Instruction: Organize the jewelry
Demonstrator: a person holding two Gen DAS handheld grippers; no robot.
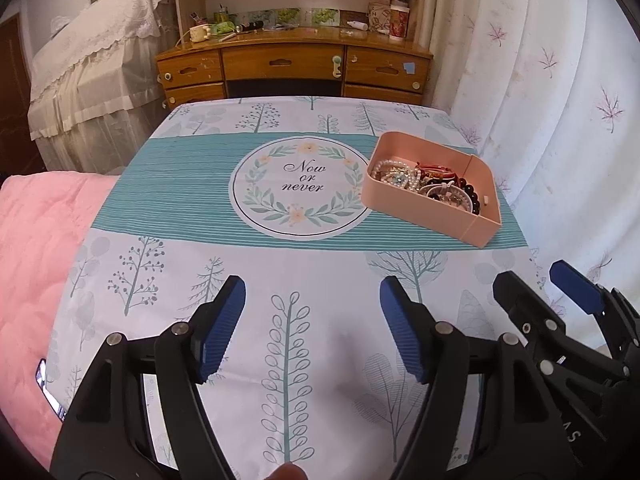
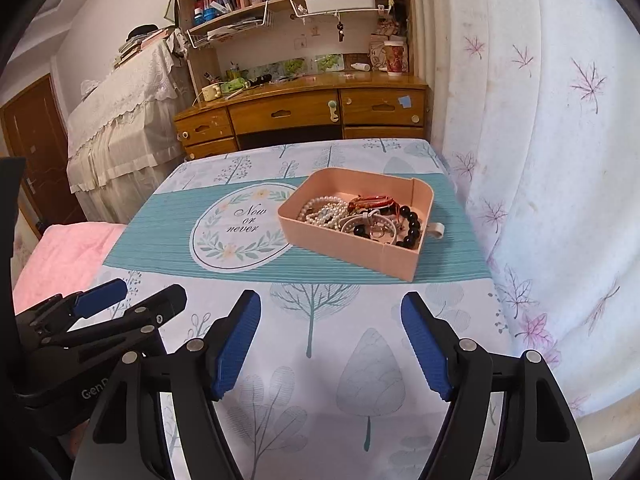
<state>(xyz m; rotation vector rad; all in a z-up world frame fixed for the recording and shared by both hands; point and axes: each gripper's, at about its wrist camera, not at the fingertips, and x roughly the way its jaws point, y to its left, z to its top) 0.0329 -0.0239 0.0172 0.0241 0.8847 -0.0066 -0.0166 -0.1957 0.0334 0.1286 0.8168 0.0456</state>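
Observation:
A pink box point(image 1: 404, 200) point(image 2: 340, 248) sits on the patterned tablecloth, right of the round "Now or never" print. It holds a tangle of jewelry point(image 1: 424, 184) point(image 2: 360, 216): pearl strands, red cords, dark beads. My left gripper point(image 1: 312, 328) is open and empty over the near part of the table. My right gripper point(image 2: 330, 344) is open and empty beside it, and also shows in the left wrist view point(image 1: 536, 284). The left gripper shows in the right wrist view point(image 2: 140, 294). Both are well short of the box.
The table point(image 1: 160, 264) is covered by a tree-print cloth with a teal band. A pink quilt point(image 1: 36, 264) lies left. A white curtain point(image 2: 540, 160) hangs close on the right. A wooden desk point(image 2: 304, 112) with shelves stands behind.

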